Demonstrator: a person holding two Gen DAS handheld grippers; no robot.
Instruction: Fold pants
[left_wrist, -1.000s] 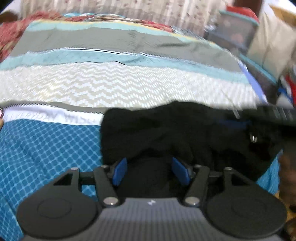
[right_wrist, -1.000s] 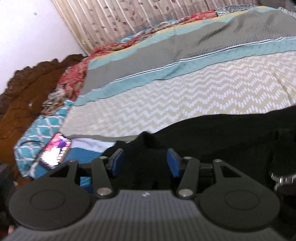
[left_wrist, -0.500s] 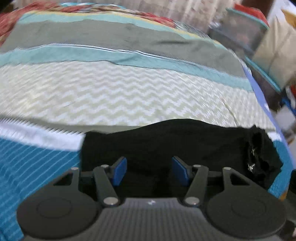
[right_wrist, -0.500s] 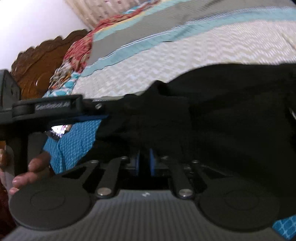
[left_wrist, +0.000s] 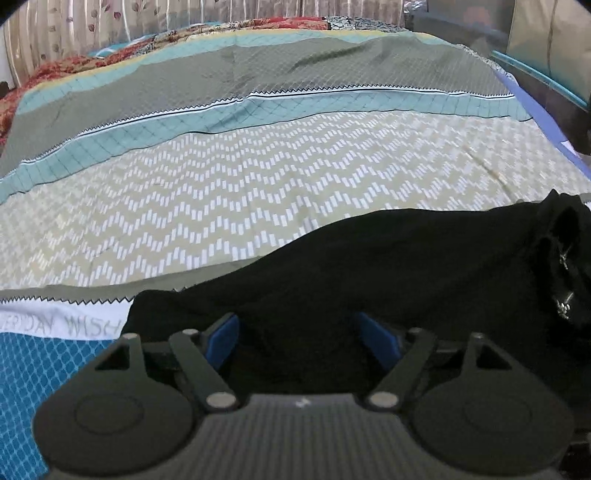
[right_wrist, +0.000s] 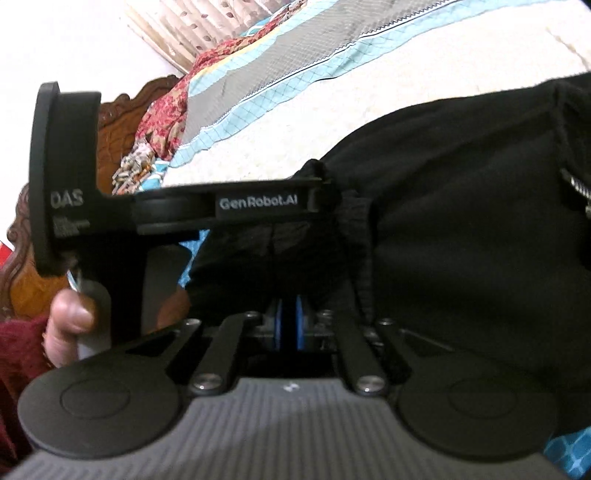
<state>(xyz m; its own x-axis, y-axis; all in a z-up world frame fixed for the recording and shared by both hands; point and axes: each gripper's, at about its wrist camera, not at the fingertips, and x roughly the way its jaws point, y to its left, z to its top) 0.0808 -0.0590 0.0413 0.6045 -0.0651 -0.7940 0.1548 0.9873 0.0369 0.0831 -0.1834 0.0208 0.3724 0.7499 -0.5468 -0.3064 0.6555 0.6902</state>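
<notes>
Only your right view shows the left gripper (right_wrist: 325, 195) and hand (right_wrist: 70, 317). Right gripper (right_wrist: 289, 325) pinches pants (right_wrist: 461, 206); left's jaws just widened over them, gripping nothing.

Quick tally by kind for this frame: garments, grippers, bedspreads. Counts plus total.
Black pants: 1
Grippers: 2, left gripper and right gripper
Patterned bedspread: 1
Total: 4
</notes>
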